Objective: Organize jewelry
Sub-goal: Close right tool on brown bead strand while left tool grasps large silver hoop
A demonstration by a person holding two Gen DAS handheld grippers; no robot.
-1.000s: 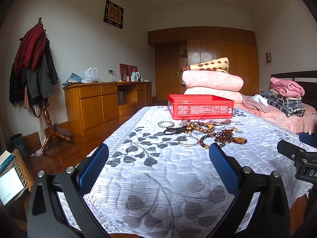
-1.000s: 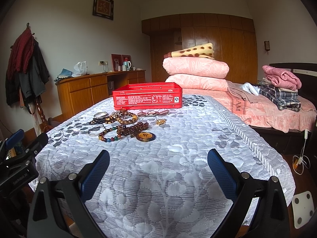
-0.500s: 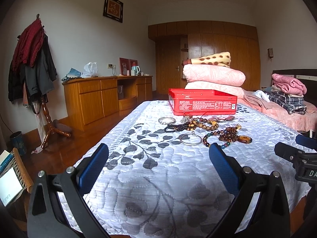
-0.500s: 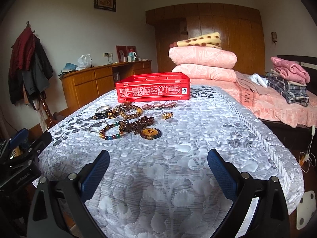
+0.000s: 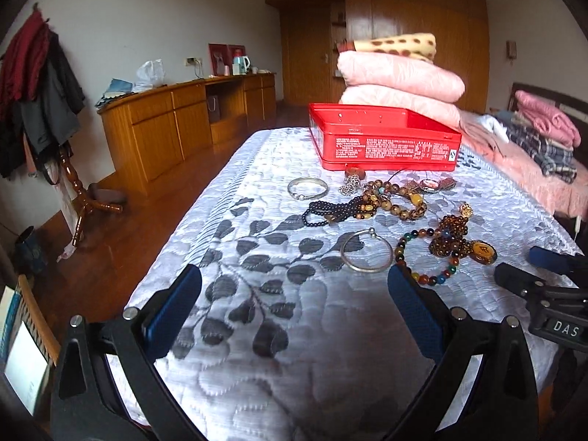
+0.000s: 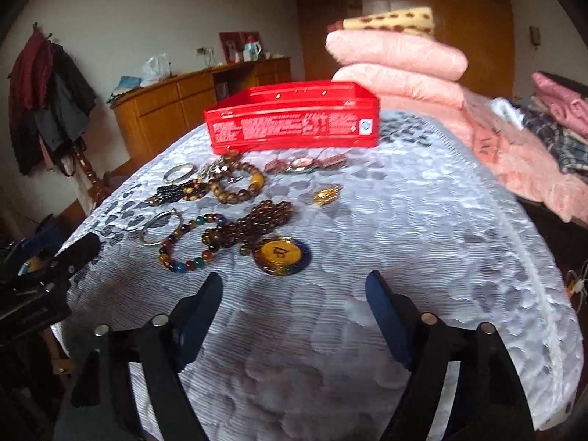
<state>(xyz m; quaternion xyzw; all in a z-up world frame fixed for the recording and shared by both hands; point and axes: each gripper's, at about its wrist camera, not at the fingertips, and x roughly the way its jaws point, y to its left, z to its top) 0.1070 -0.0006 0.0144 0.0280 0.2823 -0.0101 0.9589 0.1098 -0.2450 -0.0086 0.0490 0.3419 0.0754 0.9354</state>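
My left gripper (image 5: pixel 294 303): black plastic frame, two angled arms ending in blue textured pads (image 5: pixel 413 312); round silver screw heads sit along each arm, two per side; triangular cut-outs show in the lower frame.
My right gripper (image 6: pixel 294 307): same black frame; blue pads (image 6: pixel 384 316) on slim fingers; silver screws near the finger roots, two per side; triangular slots low on the frame.
Seen from the left camera, the right unit's side is black with a blue tip; white letters "DAS" on a small dark label.
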